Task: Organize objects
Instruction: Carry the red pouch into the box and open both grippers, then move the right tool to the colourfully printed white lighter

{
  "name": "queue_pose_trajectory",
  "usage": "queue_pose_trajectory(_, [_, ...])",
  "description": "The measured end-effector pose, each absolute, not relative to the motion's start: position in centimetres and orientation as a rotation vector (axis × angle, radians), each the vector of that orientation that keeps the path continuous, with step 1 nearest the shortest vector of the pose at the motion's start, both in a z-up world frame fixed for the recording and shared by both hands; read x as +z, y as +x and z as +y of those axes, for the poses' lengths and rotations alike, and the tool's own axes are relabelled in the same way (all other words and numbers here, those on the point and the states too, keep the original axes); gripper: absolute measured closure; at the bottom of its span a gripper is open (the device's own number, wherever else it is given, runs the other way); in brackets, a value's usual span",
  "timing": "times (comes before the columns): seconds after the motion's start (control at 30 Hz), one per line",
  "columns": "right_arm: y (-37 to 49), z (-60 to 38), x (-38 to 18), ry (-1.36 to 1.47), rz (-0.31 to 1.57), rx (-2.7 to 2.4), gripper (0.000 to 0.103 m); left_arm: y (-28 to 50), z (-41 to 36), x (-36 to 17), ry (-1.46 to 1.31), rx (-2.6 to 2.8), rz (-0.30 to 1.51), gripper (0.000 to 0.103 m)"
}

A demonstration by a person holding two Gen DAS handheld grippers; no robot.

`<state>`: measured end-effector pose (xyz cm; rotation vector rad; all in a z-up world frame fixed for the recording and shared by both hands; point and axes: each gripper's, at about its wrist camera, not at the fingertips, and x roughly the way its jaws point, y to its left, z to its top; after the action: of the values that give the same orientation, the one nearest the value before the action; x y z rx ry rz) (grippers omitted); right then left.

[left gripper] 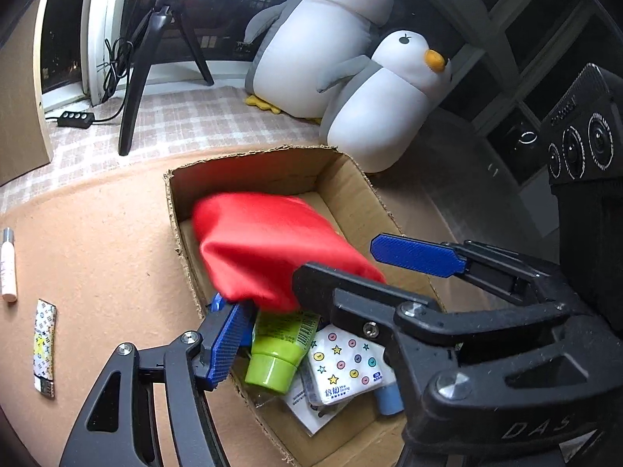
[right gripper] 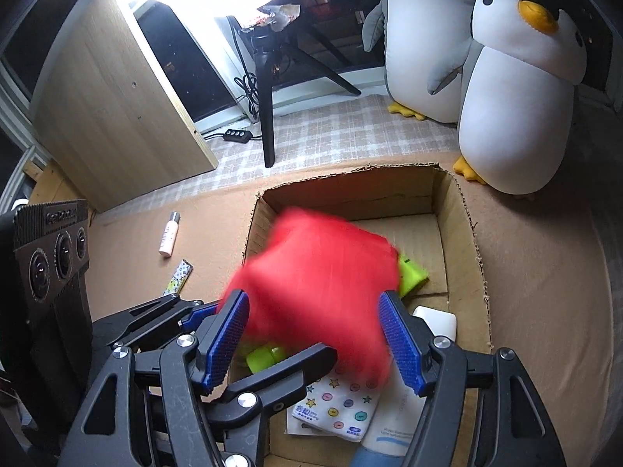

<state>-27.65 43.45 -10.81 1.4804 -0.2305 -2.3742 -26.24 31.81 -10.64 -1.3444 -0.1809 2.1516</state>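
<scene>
left hand-held gripper (left gripper: 300, 280): jaws wide, nothing gripped | right hand-held gripper (right gripper: 313, 334): jaws wide, nothing gripped | blurred red pouch (right gripper: 319, 284): over cardboard box (right gripper: 467, 233), between pads | box: green tube (left gripper: 280, 350), tissue pack (left gripper: 346, 366)

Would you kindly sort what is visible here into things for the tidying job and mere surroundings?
Job: open cardboard box; blurred red cloth bag; green plastic tube; patterned tissue pack; white tube on mat; patterned flat stick.
Surroundings: two plush penguins; black tripod.
</scene>
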Motion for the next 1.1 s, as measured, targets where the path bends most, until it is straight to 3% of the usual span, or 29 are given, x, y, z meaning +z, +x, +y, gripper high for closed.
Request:
queue_pose_trajectory(0.4, [-25.9,43.5,-8.7,1.438,-0.271,-2.421,0.037,-23.0,29.0,-7.8,-1.270,2.207,-0.132,0.035])
queue_pose_trajectory(1.1, [-15.8,36.9,-6.9,1.319,-0.285,-2.415,0.037,-10.2,18.2,-2.8,-1.190,2.340,-0.021,0.034])
